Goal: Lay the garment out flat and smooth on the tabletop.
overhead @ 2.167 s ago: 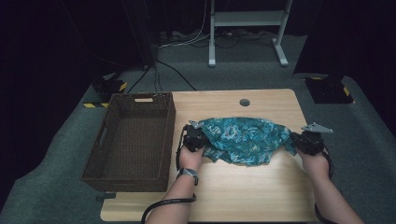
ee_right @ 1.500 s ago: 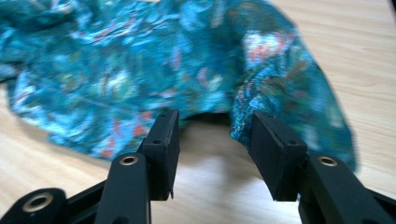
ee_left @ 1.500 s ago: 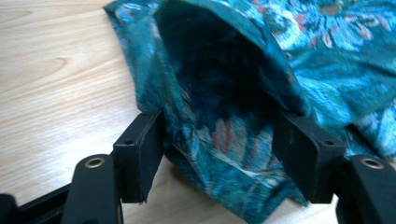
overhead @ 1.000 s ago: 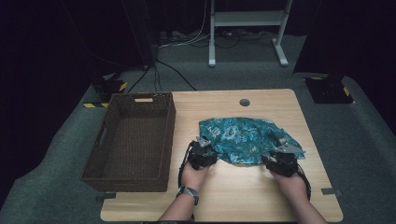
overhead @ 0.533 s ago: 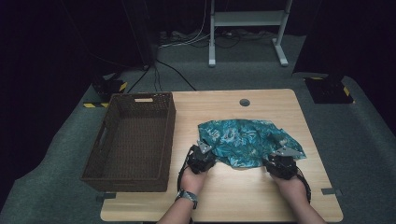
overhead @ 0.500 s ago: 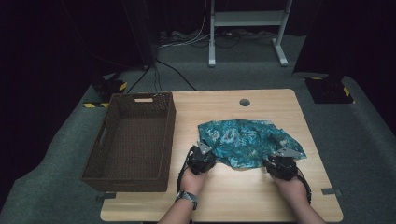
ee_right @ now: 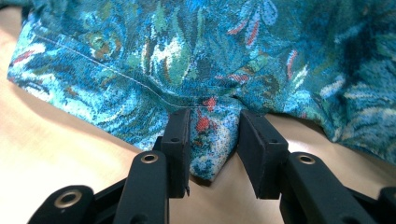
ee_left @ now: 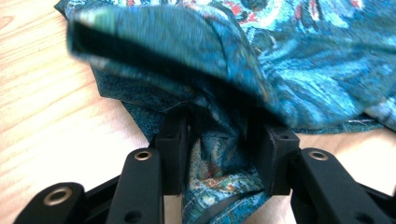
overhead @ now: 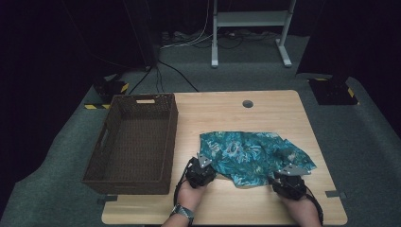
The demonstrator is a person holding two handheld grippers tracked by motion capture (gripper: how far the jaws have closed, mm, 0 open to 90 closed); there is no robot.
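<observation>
A teal patterned cloth [overhead: 250, 151] lies rumpled on the right half of the wooden table [overhead: 227, 113]. My left gripper [overhead: 204, 166] is at the cloth's near left edge. In the left gripper view it [ee_left: 226, 126] has bunched cloth [ee_left: 303, 56] filling the gap between its jaws. My right gripper [overhead: 289, 172] is at the near right corner. The right gripper view shows it [ee_right: 212, 123] pinching a hemmed corner of the cloth [ee_right: 187, 51]. Both pairs of jaws have just been closing with cloth between them.
An empty dark wicker basket [overhead: 172, 137] stands on the table's left side, close to my left gripper. A round cable hole [overhead: 247, 103] is near the far edge. A grey stand [overhead: 215, 61] is on the floor beyond.
Both grippers have moved toward the table's near edge, drawing the cloth's near edge with them. The cloth now lies flatter and more spread out.
</observation>
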